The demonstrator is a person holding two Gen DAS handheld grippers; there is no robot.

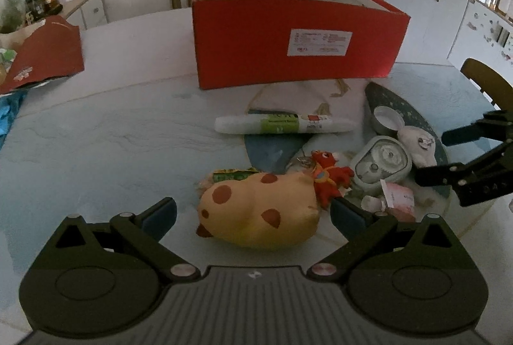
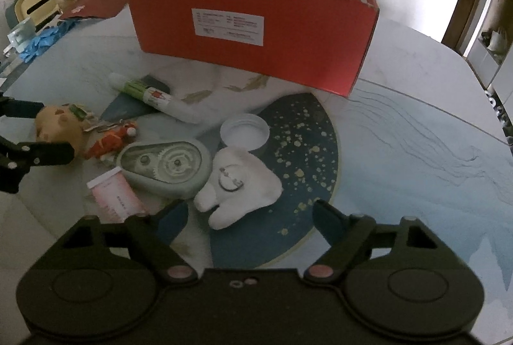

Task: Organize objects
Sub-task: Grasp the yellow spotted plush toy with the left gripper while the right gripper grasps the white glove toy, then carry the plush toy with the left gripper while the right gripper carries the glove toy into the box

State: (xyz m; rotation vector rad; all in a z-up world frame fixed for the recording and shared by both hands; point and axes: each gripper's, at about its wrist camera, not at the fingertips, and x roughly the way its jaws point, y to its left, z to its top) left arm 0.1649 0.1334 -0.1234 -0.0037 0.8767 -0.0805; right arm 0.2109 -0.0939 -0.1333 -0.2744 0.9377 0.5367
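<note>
- The left gripper (image 1: 253, 218) hangs with its jaws spread wide on either side of the spotted yellow plush (image 1: 259, 210), which lies on the table (image 1: 112, 136); the pads do not press it yet, as far as I can see.
- The right gripper (image 2: 250, 216) is likewise spread, its fingers flanking the white tooth-shaped plush (image 2: 240, 188), which rests on the dark speckled mat (image 2: 307, 133); nothing is pinched.
- The red box (image 1: 288, 46) stands open-topped behind the clutter, well apart from both toys, and looks like the place everything should go.
- The red toy horse (image 1: 327, 175) lies touching the yellow plush, right by the left gripper's right finger; closing there could catch the horse or its key ring and drag it along.
- The grey tape dispenser (image 2: 166, 168) sits just beside the white plush, and the pink packet (image 2: 113, 194) lies near the right gripper's left finger; a sideways squeeze could shove either one.
- Both toys are soft, so a shallow pinch may slip off on the lift.
- The white tube (image 1: 285, 125) and the round tin lid (image 2: 245, 131) lie between toys and box; a low carry could knock them.
- The two grippers work near each other and could bump.
</note>
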